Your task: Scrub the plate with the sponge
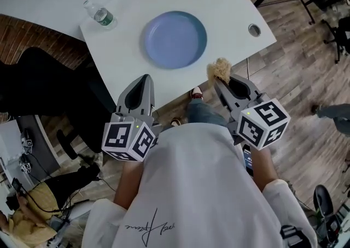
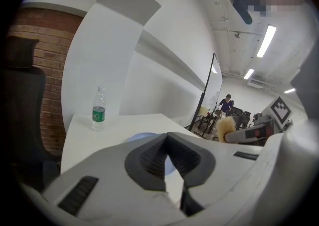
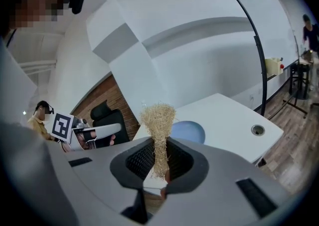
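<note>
Head view: blue plate (image 1: 175,39) lies flat on the white table (image 1: 235,1), nothing on it. Water bottle (image 1: 98,15) stands left of the plate, and a round cable hole (image 1: 254,29) sits right of it. Both tools are off the table's near edge, short of the plate. The left gripper (image 1: 145,76) is below the plate's left side, tips pinched shut. The right gripper (image 1: 220,82) is below the plate's right side, with a straw-coloured fibrous sponge (image 1: 220,68) sticking out of its tip. The person's white shirt (image 1: 191,187) hides the arms and most of the floor under them.

Left gripper view: jaws are together with nothing between them. They cover most of the plate, so only a blue sliver shows above them. The bottle label is too small to read.

Right gripper view: jaws are clamped on the sponge. Its lower end is buried between the pads, and its frayed top overlaps the plate's left edge. The sponge is clear of the plate.
</note>
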A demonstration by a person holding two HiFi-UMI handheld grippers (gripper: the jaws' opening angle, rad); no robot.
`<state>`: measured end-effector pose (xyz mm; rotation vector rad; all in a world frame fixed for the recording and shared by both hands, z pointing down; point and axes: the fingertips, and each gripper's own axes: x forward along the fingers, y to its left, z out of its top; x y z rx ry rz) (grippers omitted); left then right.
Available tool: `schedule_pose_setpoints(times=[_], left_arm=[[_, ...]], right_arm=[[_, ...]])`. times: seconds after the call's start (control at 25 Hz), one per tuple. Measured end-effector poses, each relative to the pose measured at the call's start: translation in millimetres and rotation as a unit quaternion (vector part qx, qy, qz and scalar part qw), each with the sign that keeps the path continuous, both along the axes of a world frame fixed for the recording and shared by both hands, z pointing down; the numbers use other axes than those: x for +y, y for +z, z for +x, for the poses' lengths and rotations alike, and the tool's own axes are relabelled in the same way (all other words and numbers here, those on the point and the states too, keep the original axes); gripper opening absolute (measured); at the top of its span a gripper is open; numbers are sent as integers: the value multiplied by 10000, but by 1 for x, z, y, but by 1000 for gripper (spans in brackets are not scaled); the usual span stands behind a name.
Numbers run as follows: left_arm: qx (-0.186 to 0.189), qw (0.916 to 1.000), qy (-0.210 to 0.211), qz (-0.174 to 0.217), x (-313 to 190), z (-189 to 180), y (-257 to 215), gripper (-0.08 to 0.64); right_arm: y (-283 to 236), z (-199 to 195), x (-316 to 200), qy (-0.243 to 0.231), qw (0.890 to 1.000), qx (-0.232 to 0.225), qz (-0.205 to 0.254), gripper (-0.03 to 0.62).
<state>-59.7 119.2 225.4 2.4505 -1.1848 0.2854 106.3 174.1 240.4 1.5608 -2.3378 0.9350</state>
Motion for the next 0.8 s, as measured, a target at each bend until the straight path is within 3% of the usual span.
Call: schedule_pose_setpoints(times=[0.2,0.44,0.8], left_arm=[[-62,9995,-291,-89,-27,17,8,-9],[-496,9961,-736,12,-51,24,16,-9],[-478,9909,-1150,-514,-81,7,59,2]], right_arm=[[8,24,-35,-221,9997,-59,-41,44],[31,38,-71,-661,9975,-74,-221,44],[62,33,-121,-881,9946,4,-553,44]])
